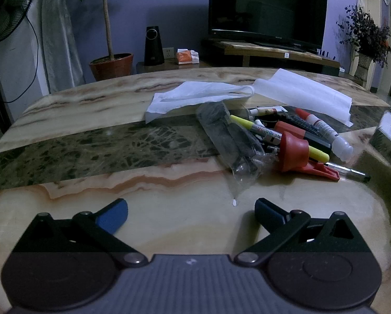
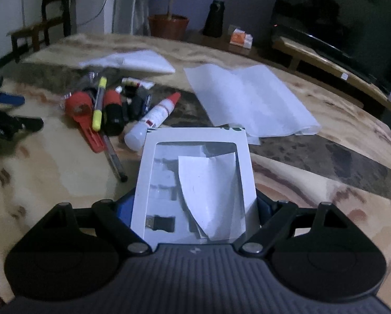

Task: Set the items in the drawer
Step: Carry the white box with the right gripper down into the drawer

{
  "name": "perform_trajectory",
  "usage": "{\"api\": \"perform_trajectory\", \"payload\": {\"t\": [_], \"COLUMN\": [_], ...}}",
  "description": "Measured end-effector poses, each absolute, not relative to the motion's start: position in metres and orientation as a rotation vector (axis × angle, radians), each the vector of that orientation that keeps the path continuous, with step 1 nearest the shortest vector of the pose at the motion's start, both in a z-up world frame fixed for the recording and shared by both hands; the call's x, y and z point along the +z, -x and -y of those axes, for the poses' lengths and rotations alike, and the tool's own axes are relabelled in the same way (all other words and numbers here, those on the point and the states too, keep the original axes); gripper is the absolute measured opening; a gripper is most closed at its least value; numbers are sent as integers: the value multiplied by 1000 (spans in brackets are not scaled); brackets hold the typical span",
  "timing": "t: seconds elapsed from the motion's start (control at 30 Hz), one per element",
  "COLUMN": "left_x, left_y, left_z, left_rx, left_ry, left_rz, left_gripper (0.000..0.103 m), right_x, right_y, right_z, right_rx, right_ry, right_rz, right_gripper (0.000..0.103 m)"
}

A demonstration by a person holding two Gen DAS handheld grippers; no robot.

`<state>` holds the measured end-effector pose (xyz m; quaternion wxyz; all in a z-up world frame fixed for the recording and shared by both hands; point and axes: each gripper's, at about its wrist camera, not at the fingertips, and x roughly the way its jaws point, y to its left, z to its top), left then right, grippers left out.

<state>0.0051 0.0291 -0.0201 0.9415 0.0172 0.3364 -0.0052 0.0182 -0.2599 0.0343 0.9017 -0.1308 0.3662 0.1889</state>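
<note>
My right gripper [image 2: 195, 209] pinches the windowed box [image 2: 195, 178] above the surface [image 2: 51, 183], left gripper [image 1: 191, 209] fingers spread; drawer unseen, so carrying comes next.

Table [image 1: 64, 141] – glossy marble; box [image 2: 148, 157] – matt white card.

A marble counter [image 1: 117, 141] carries a small heap of household odds and ends: one yellow highlighter [image 1: 250, 127], one white glue bottle [image 1: 329, 133] with a red cap, one clear ballpoint pen [image 1: 352, 172], one red plastic tool [image 1: 297, 154], one small white tube [image 1: 267, 111] and one clear bag [image 1: 229, 136] of dark contents. Two pale sheets lie behind the heap: one white cloth [image 1: 195, 96] and one translucent plastic sheet [image 1: 305, 91]. One white windowed box [image 2: 195, 180] sits apart. Two sets of tongs frame the scene.
</note>
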Motion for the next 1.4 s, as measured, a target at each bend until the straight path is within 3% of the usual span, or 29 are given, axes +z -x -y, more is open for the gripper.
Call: {"api": "perform_trajectory", "payload": {"t": [0.47, 0.6, 1.4], "left_x": [-20, -20, -20], "left_y": [-5, -5, -5], "left_z": [-29, -29, -29], "left_rx": [-11, -11, -11], "left_ry": [-35, -35, -35], "left_rz": [-686, -686, -686], "left_gripper": [103, 103, 103], "right_x": [82, 56, -102], "right_y": [145, 187, 136], "right_z": [311, 302, 281], "right_rx": [481, 505, 115], "right_ry": [64, 79, 85], "right_rz": [-702, -800, -1092], "right_gripper": [87, 87, 87]}}
